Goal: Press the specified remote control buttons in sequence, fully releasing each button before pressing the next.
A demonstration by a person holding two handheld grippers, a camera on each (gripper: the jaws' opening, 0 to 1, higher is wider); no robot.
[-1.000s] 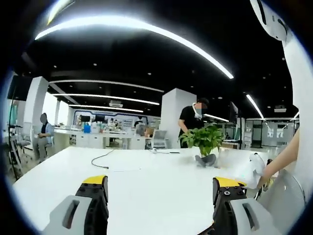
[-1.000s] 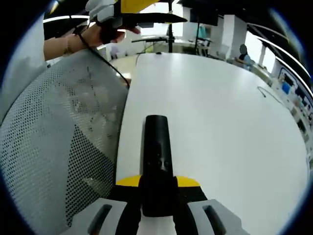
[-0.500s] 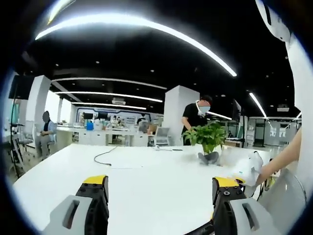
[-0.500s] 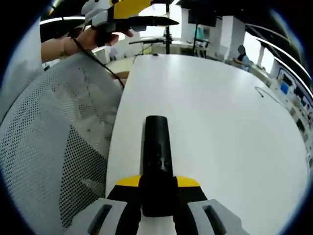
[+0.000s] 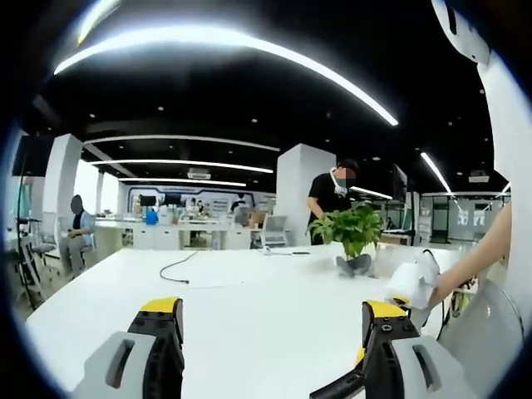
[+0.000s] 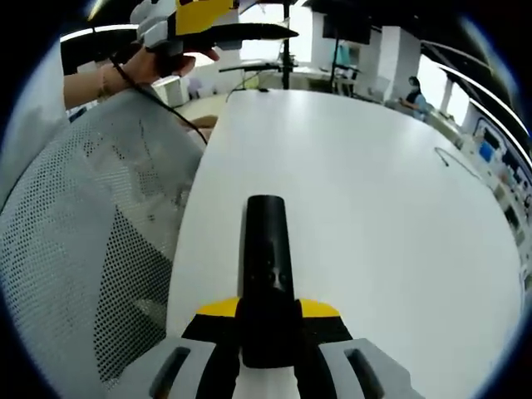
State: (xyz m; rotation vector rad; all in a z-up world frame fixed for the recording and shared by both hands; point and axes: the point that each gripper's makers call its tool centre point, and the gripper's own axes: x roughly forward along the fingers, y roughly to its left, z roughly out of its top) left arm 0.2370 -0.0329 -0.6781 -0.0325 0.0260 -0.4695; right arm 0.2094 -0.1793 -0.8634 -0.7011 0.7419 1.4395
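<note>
Nearest in the right gripper view: right gripper (image 6: 268, 328) clamped on a black remote control (image 6: 267, 268), held lengthwise between the yellow-tipped jaws, far end pointing out over the white table (image 6: 374, 199). Left of the remote, a grey mesh chair back (image 6: 91, 249) at the table's edge. Beyond the chair, a hand (image 6: 158, 60) holding the left gripper (image 6: 218, 32) above the table's far corner. Across the table from the remote, a dark cable (image 6: 453, 158).

In the left gripper view: left gripper (image 5: 270, 328) spread wide, nothing between the jaws, over the same table (image 5: 249, 307). Farther along the table, a cable (image 5: 179, 270), then a potted plant (image 5: 353, 233), a standing person (image 5: 331, 204) behind it.
</note>
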